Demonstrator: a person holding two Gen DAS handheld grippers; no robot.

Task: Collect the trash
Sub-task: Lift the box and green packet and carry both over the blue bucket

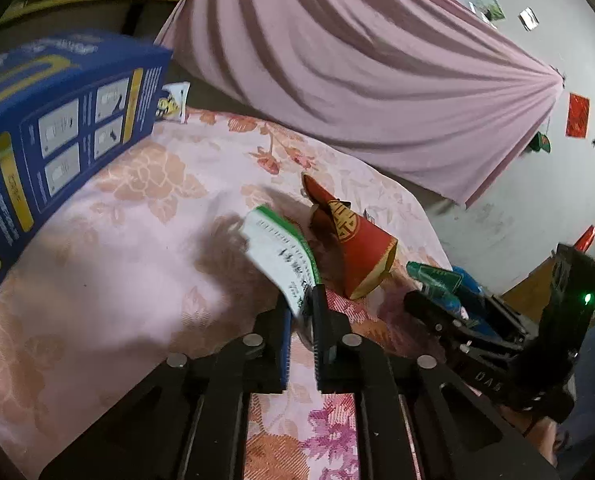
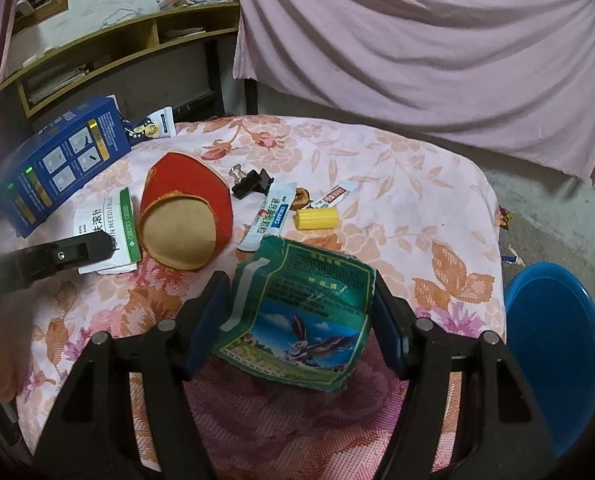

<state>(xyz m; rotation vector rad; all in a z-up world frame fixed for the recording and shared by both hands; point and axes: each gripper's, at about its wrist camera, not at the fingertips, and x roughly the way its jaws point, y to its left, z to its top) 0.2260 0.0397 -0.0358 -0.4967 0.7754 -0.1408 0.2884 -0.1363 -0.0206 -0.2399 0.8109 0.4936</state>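
Note:
My left gripper (image 1: 303, 306) is shut on the near corner of a white packet with a green edge (image 1: 277, 252), which sticks up tilted over the floral tablecloth (image 1: 137, 240). In the right wrist view one left fingertip (image 2: 93, 246) lies over that packet (image 2: 105, 216). A crushed red paper cup (image 1: 357, 240) (image 2: 185, 216) lies just beyond it. My right gripper (image 2: 299, 284) stands wide, with both pads against the sides of a crumpled green bag with a bird picture (image 2: 301, 312). In the left wrist view this gripper (image 1: 429, 300) shows with the green bag (image 1: 437, 276).
A blue box (image 2: 61, 160) and a tube (image 2: 153, 126) lie at the table's far left. A black binder clip (image 2: 253, 182), a white sachet (image 2: 271, 216), a yellow cylinder (image 2: 317, 218) and a small sachet (image 2: 337, 194) lie mid-table. A blue stool (image 2: 553, 344) stands right; a pink curtain (image 2: 417, 40) hangs behind.

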